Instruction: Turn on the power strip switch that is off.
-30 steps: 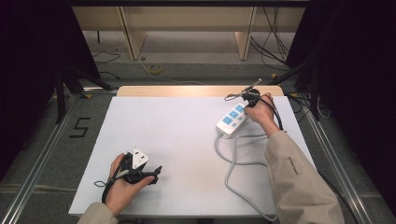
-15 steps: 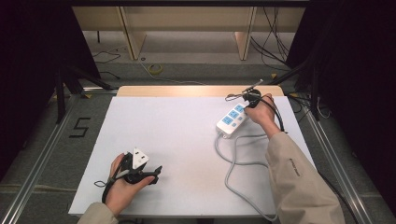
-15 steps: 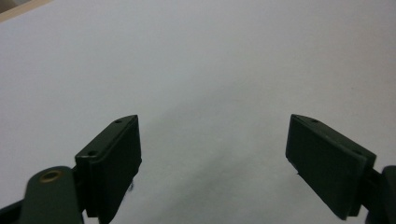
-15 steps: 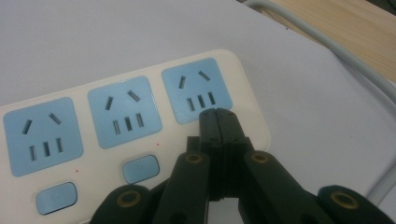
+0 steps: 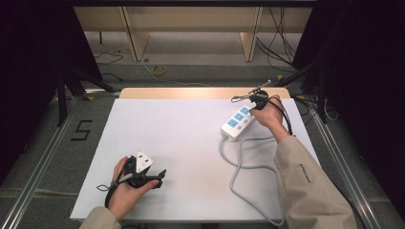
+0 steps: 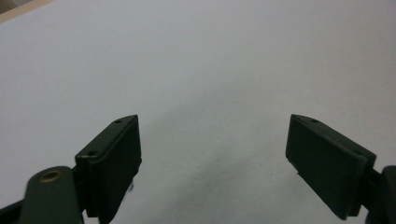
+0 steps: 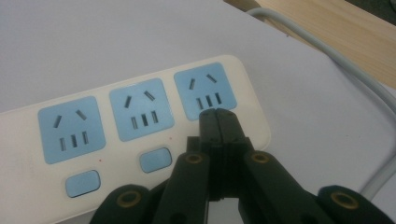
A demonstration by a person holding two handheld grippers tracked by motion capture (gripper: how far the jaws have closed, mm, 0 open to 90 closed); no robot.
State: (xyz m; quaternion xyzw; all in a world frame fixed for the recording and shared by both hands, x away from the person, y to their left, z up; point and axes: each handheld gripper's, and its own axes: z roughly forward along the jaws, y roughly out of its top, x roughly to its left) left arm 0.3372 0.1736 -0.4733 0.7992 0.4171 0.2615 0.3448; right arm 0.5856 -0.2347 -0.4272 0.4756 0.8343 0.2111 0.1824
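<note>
Table (image 5: 191, 138): white sheet | right gripper (image 7: 217, 116): closed, empty, over power strip (image 7: 140, 121) | floor: cables

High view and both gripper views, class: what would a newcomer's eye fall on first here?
First, the white power strip with blue sockets at the far right of the white table, its grey cable looping toward the near edge. The right tool, jaws shut, sits over the strip's end socket. At the near left, the left tool gapes open over bare table.

A white, matte, rectangular table (image 5: 191, 143) with a light wooden strip (image 5: 181, 93) along its far edge is seen. A black "5" (image 5: 81, 130) is marked on the grey floor, and a coiled yellow cable (image 5: 159, 70) lies beyond.
</note>
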